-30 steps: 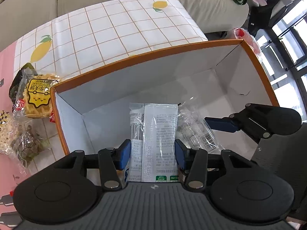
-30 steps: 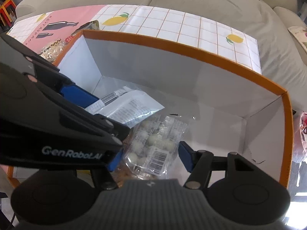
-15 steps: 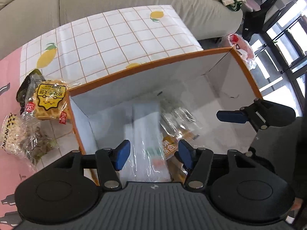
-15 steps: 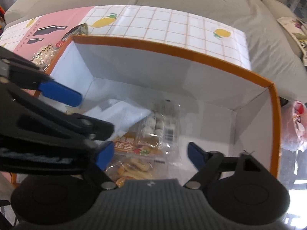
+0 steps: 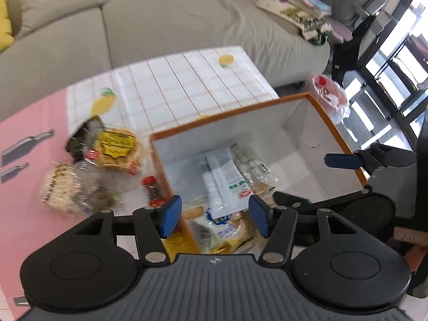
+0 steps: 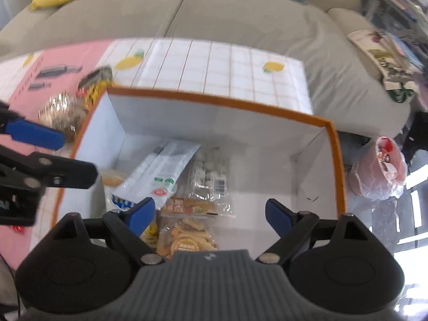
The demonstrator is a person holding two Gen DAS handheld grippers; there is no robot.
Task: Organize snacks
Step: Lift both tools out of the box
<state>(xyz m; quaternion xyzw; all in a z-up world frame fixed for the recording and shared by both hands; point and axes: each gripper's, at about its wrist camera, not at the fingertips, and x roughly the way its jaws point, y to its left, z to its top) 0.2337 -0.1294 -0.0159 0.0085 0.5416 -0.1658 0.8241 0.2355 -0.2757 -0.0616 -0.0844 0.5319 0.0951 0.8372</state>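
The loose snacks (image 5: pixel 91 171) lie on the surface left of the box (image 5: pixel 240 109), nearer the left gripper (image 5: pixel 215 218), which like the right gripper (image 6: pixel 208 214) is spread and empty.

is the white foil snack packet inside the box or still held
Inside. The white foil snack packet lies in the orange-rimmed white box; the left tool is open.

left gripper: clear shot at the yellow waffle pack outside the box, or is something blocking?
Probably yes. The left gripper is open and empty, above the orange-rimmed box. The yellow waffle pack lies on top of the snack pile left of the box wall, with nothing over it; only that wall stands between them.
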